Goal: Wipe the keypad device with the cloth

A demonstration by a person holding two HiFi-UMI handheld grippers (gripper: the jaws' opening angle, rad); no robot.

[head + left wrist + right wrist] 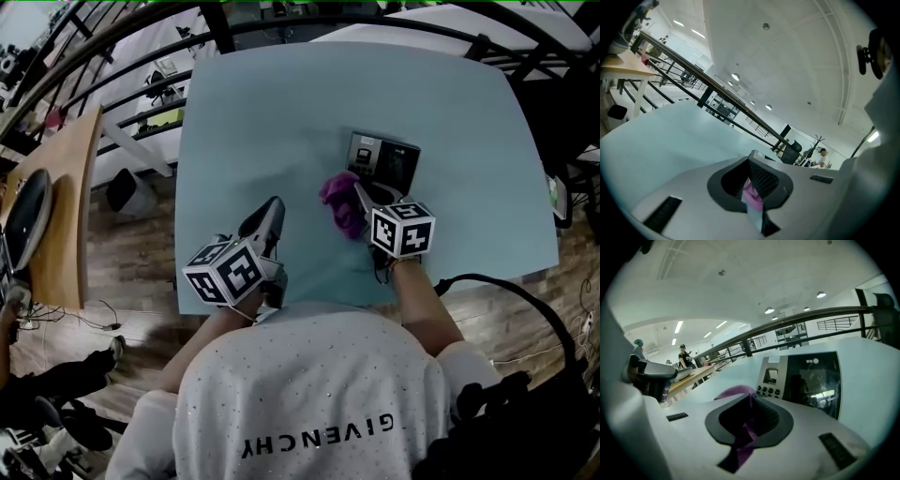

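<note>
Right gripper (749,425) being held closed on cloth (733,391). Keypad device (801,380) lying just ahead of jaws. Cloth best pressed flat, swept lightly across keys, device perhaps sliding. Left gripper (752,190) being held shut, empty, off to left.

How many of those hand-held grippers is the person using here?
2. The left hand-held gripper hangs over the table, jaws together, empty; the right hand-held gripper pinches the purple cloth by the keypad device.
</note>
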